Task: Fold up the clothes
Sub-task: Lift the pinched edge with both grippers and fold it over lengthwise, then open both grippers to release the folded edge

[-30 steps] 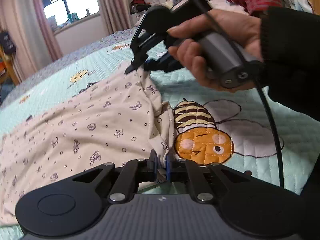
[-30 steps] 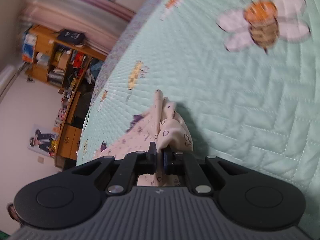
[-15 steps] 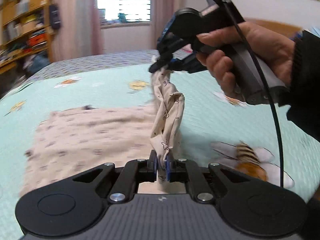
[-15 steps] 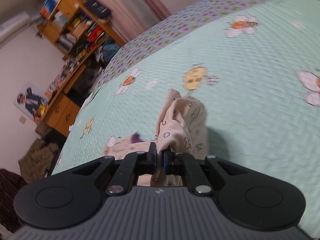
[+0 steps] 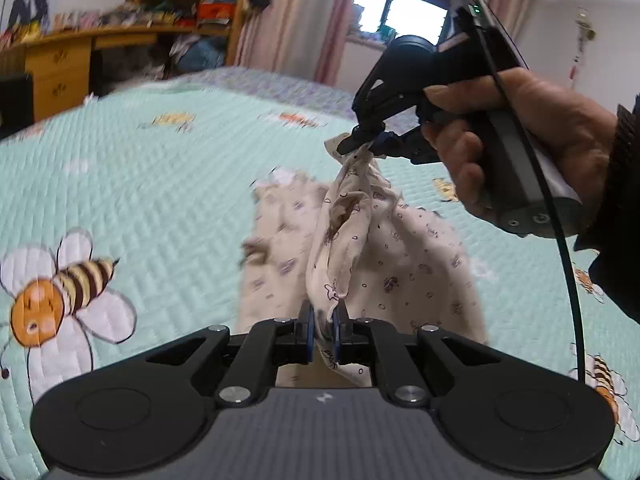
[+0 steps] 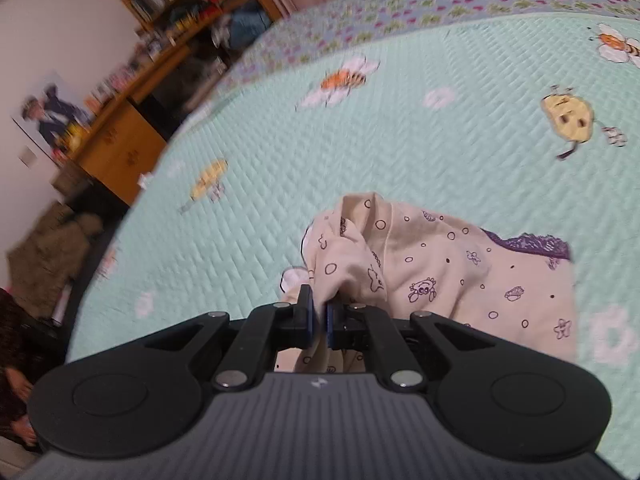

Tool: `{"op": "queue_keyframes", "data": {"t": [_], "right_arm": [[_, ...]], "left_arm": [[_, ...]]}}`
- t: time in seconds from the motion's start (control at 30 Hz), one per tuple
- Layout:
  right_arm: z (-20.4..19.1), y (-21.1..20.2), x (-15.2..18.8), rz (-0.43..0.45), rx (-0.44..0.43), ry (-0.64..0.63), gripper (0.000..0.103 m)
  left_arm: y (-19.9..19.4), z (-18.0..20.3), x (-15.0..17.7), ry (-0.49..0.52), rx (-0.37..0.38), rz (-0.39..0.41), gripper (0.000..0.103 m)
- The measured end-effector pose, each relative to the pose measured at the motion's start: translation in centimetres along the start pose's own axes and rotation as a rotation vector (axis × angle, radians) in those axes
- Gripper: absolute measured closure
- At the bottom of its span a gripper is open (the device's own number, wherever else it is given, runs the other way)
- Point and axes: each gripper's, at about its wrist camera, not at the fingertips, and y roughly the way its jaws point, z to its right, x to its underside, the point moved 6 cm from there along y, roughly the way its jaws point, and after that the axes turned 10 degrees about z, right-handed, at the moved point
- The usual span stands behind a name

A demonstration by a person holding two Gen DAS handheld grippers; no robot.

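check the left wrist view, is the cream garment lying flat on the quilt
No, the left gripper and right gripper pinch the cream printed garment, lifting it bunched.

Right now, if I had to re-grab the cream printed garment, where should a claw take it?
Probably the purple lace edge of the cream garment, coming from the bed's open side beyond it: that hem lies flat and exposed on the quilt, while the gathered edge is already pinched.
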Motion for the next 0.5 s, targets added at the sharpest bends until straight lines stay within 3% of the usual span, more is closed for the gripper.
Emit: {"op": "queue_keyframes", "data": {"t": [0.23,0.5], "right_arm": [[-0.8,5.0,2.8,-0.047,0.062,-0.012,0.095],[-3.5,5.2,3.4,-0.027,0.084,-0.152,0.095]], "left_arm": [[1.0,-3.0,1.7,-0.086,-0.001,-0.048,0.092],[1.1,-3.6,1.8,-0.099,-0.004,-0.041,0.092]]}}
